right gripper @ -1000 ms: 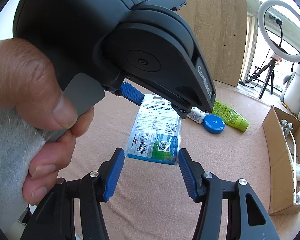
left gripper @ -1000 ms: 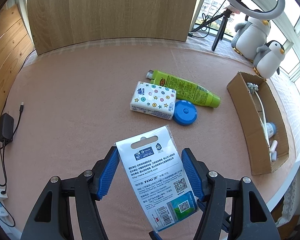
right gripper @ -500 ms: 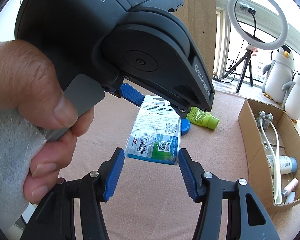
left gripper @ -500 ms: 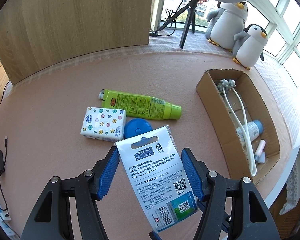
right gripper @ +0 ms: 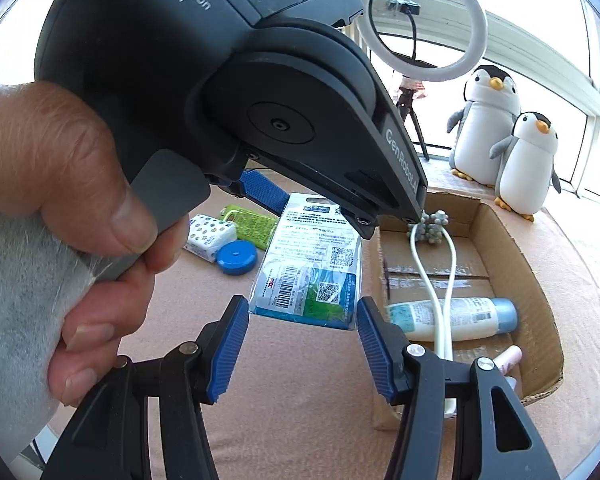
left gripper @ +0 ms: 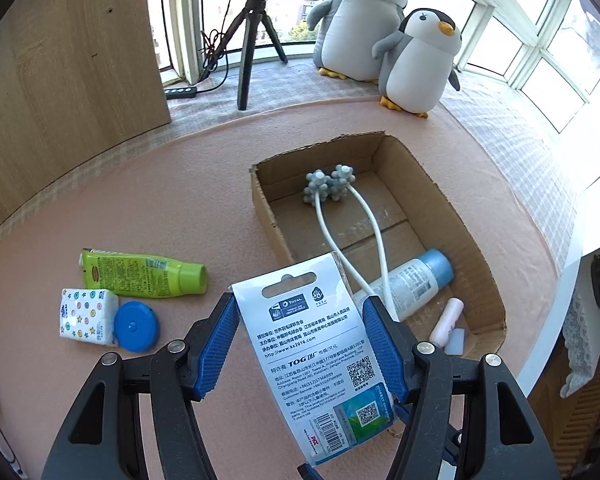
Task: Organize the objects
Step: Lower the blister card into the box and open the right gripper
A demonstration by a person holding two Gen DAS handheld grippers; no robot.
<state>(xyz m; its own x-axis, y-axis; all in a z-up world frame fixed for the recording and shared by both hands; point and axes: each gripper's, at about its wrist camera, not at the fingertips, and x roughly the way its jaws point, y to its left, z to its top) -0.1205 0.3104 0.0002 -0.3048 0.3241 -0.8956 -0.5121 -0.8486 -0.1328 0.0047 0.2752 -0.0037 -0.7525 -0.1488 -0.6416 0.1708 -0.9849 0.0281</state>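
A carded blister pack [left gripper: 312, 360] with white printed backing and QR codes sits between the blue pads of my left gripper [left gripper: 300, 344], which is shut on its side edges. It hangs above the pink table just in front of an open cardboard box [left gripper: 472, 240]. In the right wrist view a hand holds the left gripper's black housing [right gripper: 220, 100]. The pack [right gripper: 312, 264] hangs below it, and my right gripper [right gripper: 302, 320] is shut on the pack's lower corners. The box holds a white massager with grey knobbed balls [left gripper: 328, 184], a blue-capped bottle [left gripper: 412, 280] and a pink tube [left gripper: 446, 318].
A green tube [left gripper: 140, 276], a patterned tissue pack [left gripper: 86, 316] and a blue round case [left gripper: 136, 326] lie on the table to the left. Two plush penguins [left gripper: 416, 64], a tripod [left gripper: 252, 40] and a wooden board [left gripper: 60, 80] stand at the back. The table edge runs close behind the box.
Both grippers have carried the pack to the right, toward the cardboard box, which now lies just beyond it. The green tube, tissue pack and blue case have slid to the left of view.
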